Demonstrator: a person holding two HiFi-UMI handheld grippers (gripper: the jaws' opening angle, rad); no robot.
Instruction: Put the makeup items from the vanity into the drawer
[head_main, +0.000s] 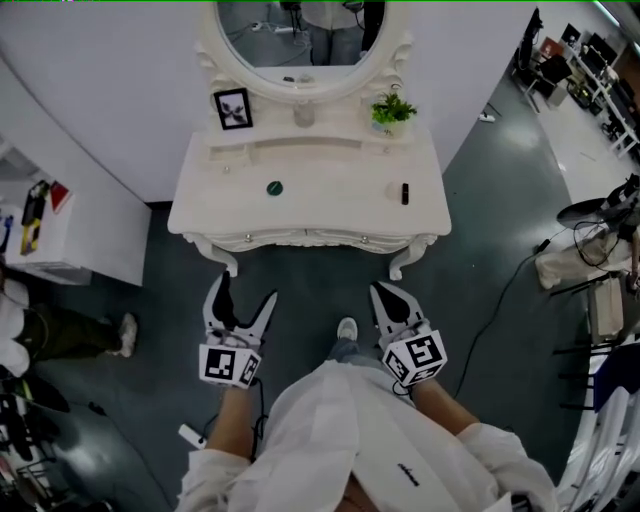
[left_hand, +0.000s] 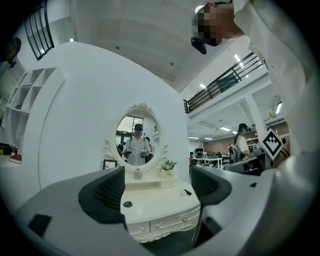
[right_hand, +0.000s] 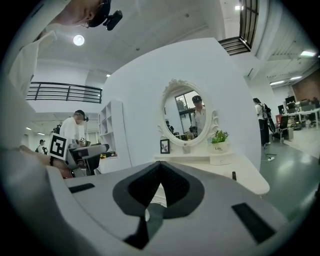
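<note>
A white vanity (head_main: 330, 205) with an oval mirror stands ahead of me. On its top lie a small dark green round item (head_main: 274, 187) left of centre and a black tube (head_main: 405, 193) at the right. Two closed drawers with small knobs (head_main: 365, 239) line its front. My left gripper (head_main: 247, 292) is open and empty, held short of the vanity's front edge. My right gripper (head_main: 386, 292) is shut with nothing in it, also short of the front. Through the left gripper (left_hand: 157, 189) I see the green item (left_hand: 128, 204) and the tube (left_hand: 187, 192). The right gripper view shows the tube (right_hand: 233, 175) past the closed jaws.
A framed picture (head_main: 232, 108) and a potted plant (head_main: 392, 110) stand on the vanity's raised back shelf. A low white cabinet (head_main: 70, 235) sits to the left, with a seated person's shoe (head_main: 126, 334) near it. Cables and equipment (head_main: 590, 250) lie at the right.
</note>
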